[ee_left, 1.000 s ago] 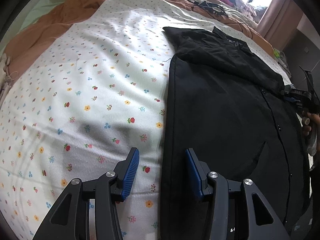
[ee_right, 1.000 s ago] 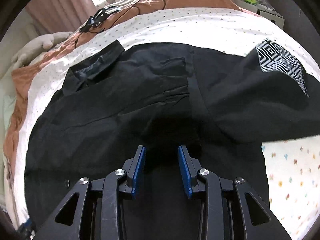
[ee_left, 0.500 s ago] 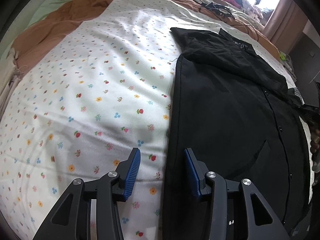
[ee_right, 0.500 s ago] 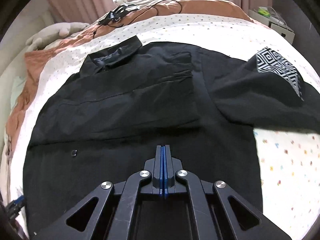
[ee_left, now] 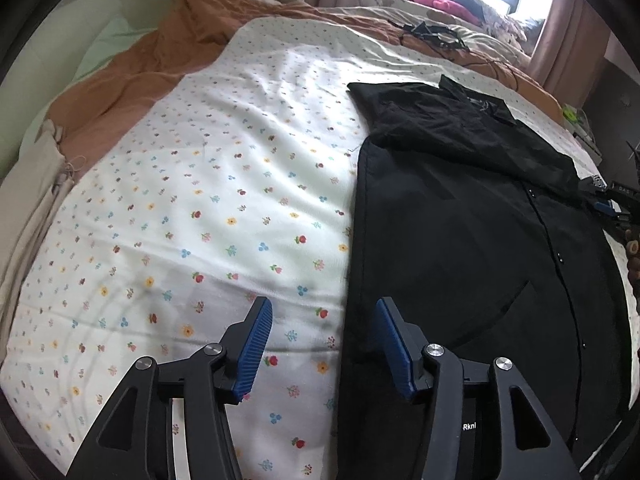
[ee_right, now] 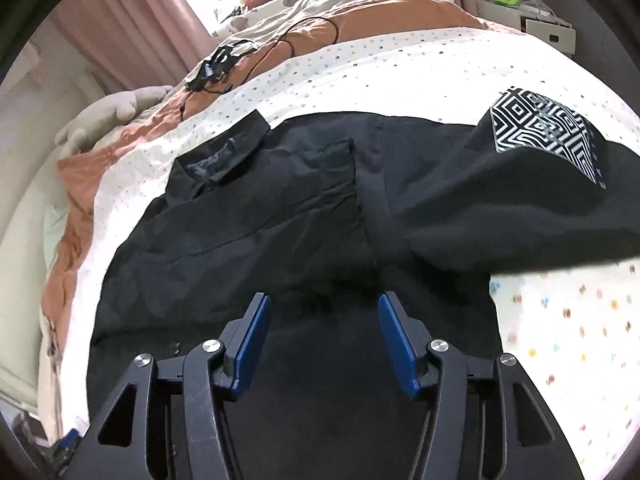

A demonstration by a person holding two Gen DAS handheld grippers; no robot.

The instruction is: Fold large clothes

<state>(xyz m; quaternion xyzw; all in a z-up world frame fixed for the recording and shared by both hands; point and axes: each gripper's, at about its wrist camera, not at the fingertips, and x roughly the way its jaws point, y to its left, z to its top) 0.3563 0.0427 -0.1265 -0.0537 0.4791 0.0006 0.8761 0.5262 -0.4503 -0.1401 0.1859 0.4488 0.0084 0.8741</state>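
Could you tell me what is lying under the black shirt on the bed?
The black shirt lies flat on the flower-print sheet, which shows all around it. Whether anything else sits beneath the shirt cannot be seen, as the cloth covers it.

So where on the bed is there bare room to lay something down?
The floral sheet is free between the orange blanket and the black shirt. Near the window it's crowded with cables and plush toys.

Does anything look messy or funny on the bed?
One sleeve of the black shirt sticks out sideways, unfolded, showing a black-and-white patterned patch. A tangle of black cables lies beyond the collar.
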